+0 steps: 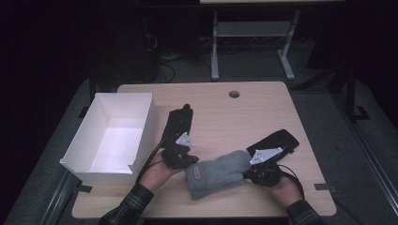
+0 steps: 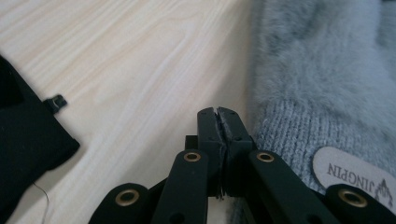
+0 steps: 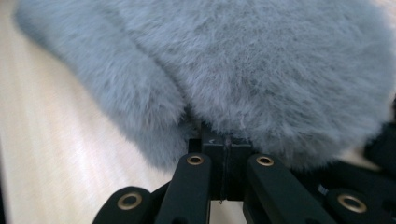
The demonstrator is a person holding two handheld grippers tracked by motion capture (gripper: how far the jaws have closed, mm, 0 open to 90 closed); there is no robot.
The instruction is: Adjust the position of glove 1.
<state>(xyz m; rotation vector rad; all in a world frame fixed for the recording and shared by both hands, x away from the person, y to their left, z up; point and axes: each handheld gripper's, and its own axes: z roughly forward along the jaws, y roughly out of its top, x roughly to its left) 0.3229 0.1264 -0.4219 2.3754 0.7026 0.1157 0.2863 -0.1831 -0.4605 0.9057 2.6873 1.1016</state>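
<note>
- A pale wooden tabletop [image 1: 263, 112] with rounded corners and a round hole near its far edge is seen from the high view; everything else rests on it.
- A white open-topped rectangular box [image 1: 112, 136] stands at the left side of the tabletop, its inside bare as far as can be seen.
- A grey fluffy mitten with a ribbed knit cuff [image 1: 216, 173] lies near the front edge, between the two hands; the cuff with its small oval label points to the left, the furry end to the right.
- A black glove [image 1: 180, 119] lies just right of the box, beyond the left hand; a second black glove [image 1: 277, 140] lies right of the mitten, partly under the right tool.
- The left tool [image 2: 218, 122] is held low at the mitten's cuff [image 2: 289, 135]. Its jaws are pressed together with no gap, alongside the ribbed edge; whether any knit is pinched between them cannot be told.
- The right tool [image 3: 226, 142] is at the furry end of the mitten [image 3: 261, 70]. Its jaws are brought fully together, and grey fur is caught at their tips, so the mitten is gripped there.
</note>
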